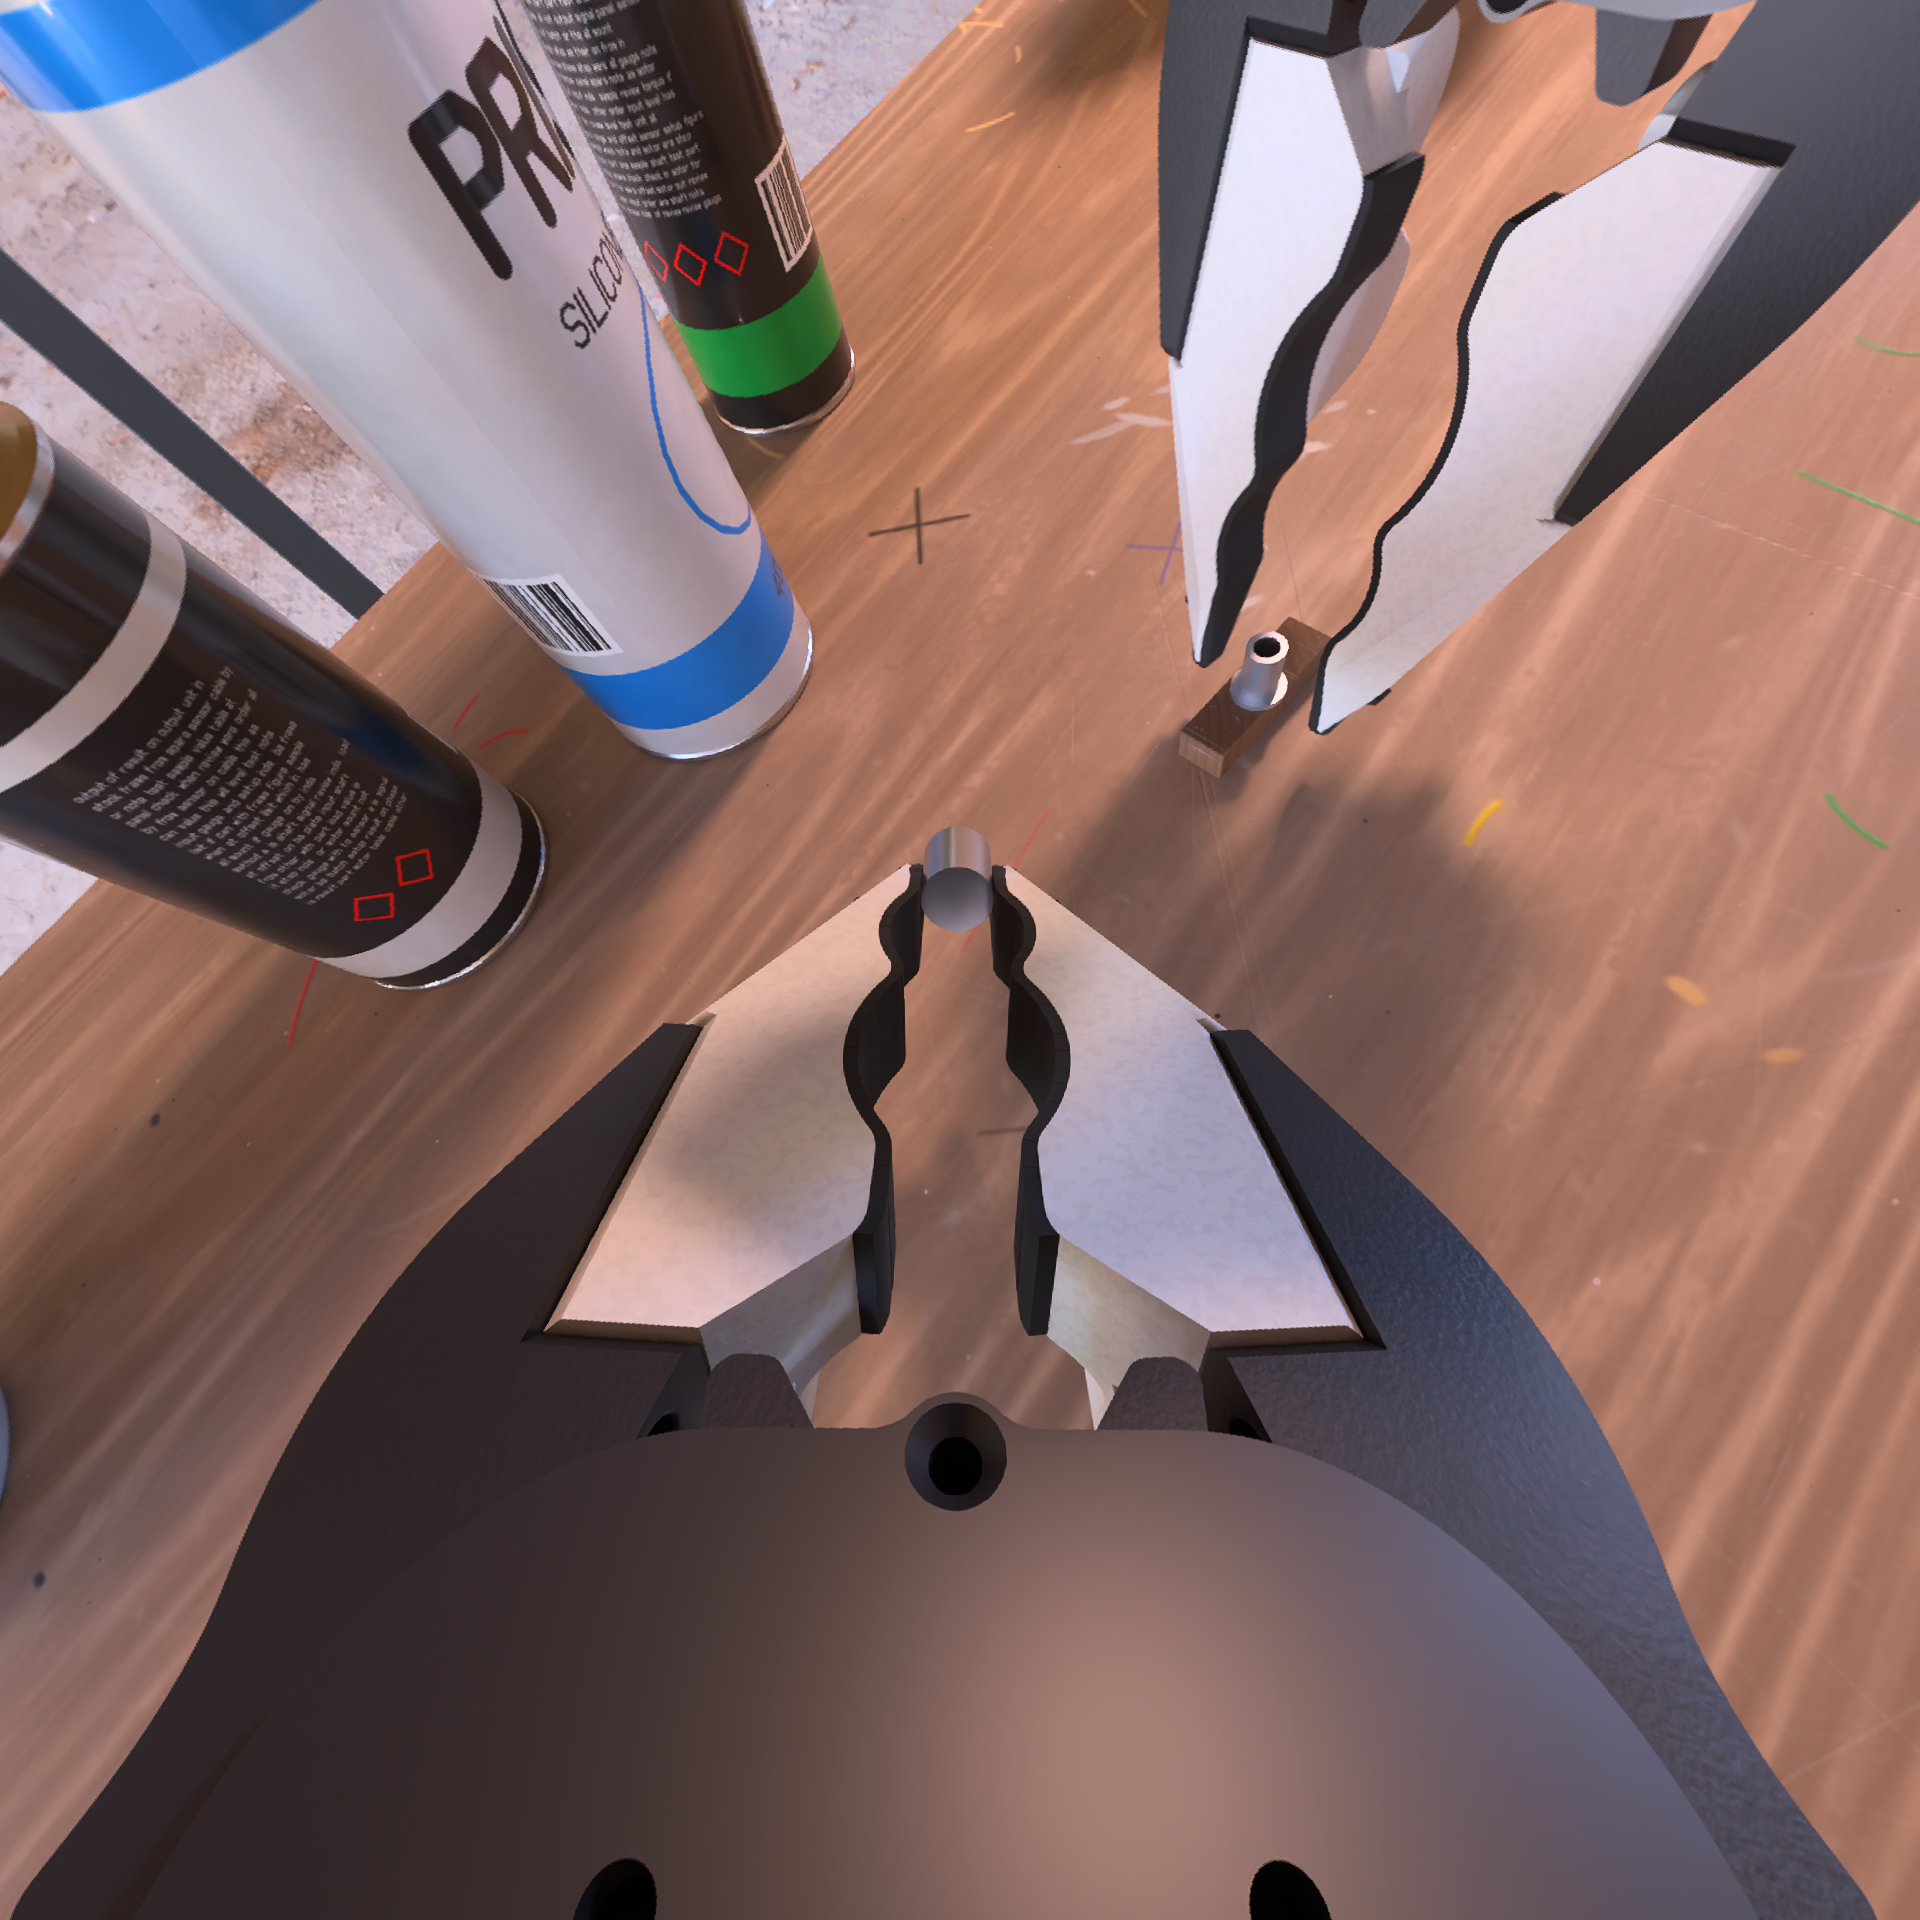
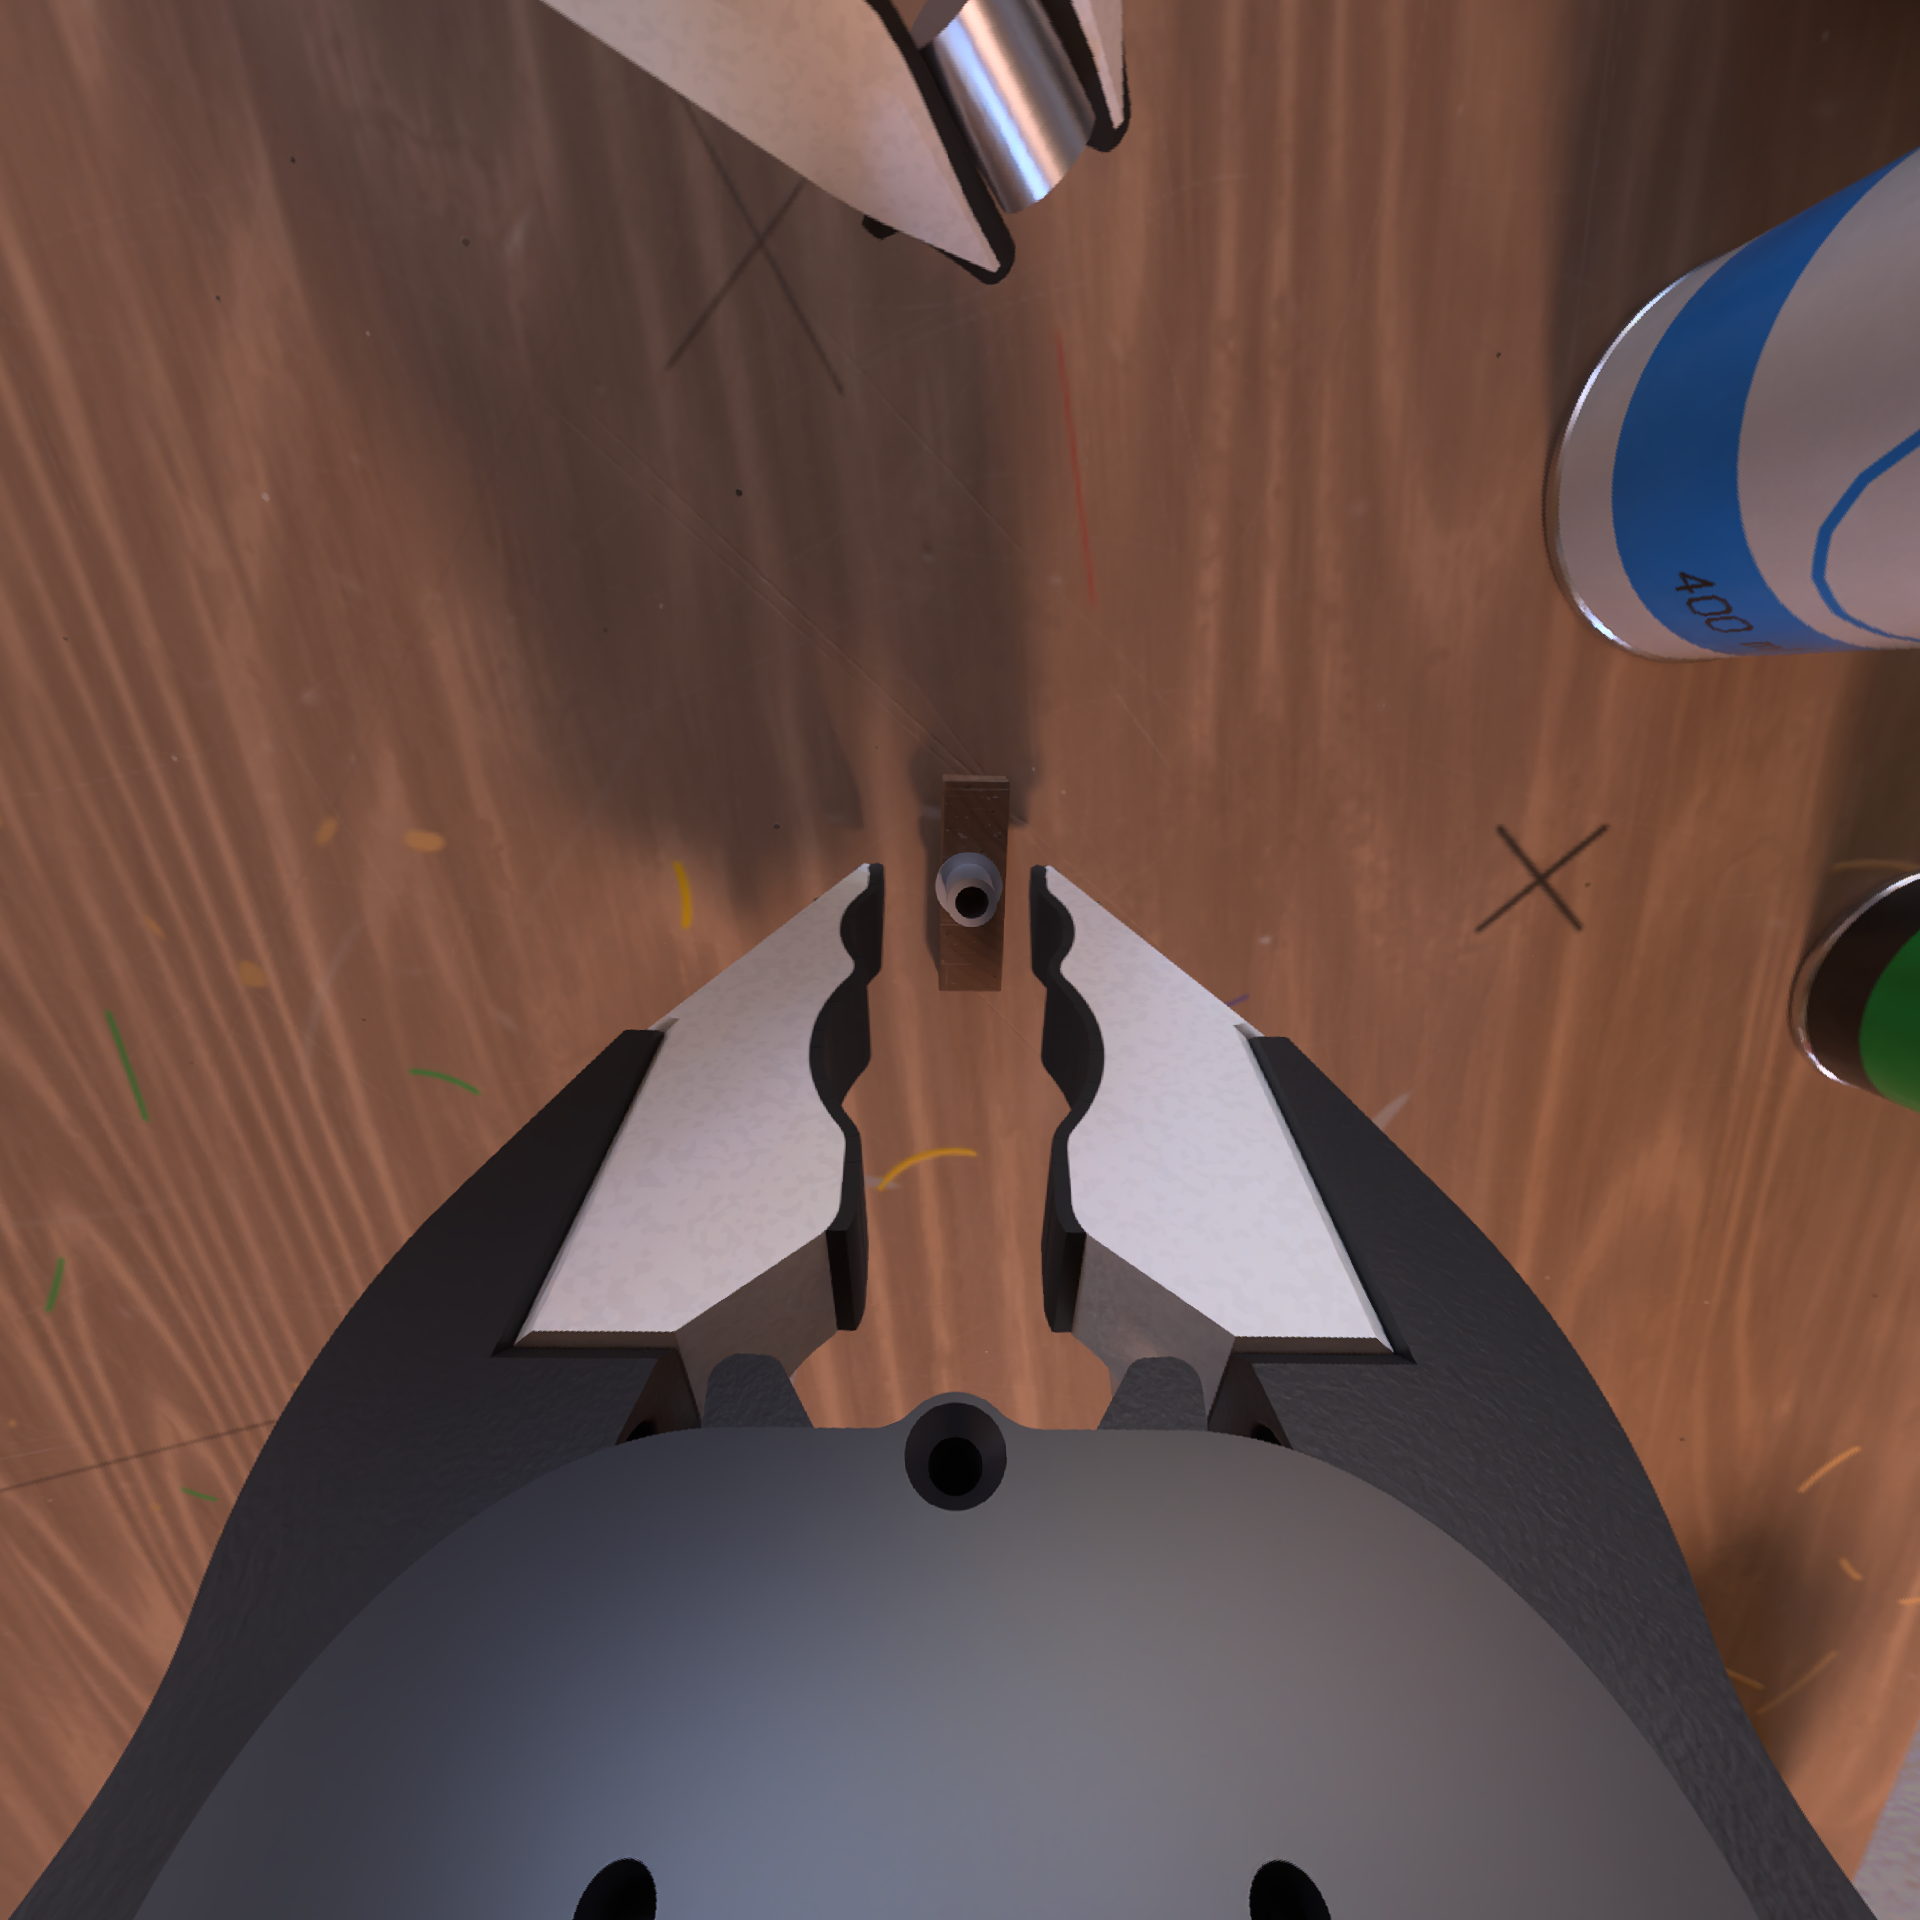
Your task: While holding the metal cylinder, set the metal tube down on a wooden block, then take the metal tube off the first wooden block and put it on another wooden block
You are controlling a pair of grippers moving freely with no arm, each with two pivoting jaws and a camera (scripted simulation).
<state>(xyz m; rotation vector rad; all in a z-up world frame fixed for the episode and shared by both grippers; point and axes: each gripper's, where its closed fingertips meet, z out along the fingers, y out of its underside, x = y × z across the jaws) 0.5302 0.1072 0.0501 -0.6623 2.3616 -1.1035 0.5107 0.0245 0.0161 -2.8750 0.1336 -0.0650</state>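
Tube: small grey metal flanged tube (image 2: 968, 891) standing upright on dark brown wooden block (image 2: 974, 951), sitting between right gripper (image 2: 957, 883) fingertips, untouched.
Right claw: gaping narrowly, empty.
Left gripper (image 1: 957, 883): clamping shiny metal cylinder (image 1: 956, 881).

You have two grippers, the left gripper (image 1: 956, 883) and the right gripper (image 2: 956, 883); one metal cylinder (image 1: 956, 891); one metal tube (image 1: 1260, 670); one wooden block (image 1: 1236, 717) in view; three cans, a white-and-blue can (image 1: 468, 343), a green-banded can (image 1: 717, 208) and a black can (image 1: 239, 769) at nine o'clock.
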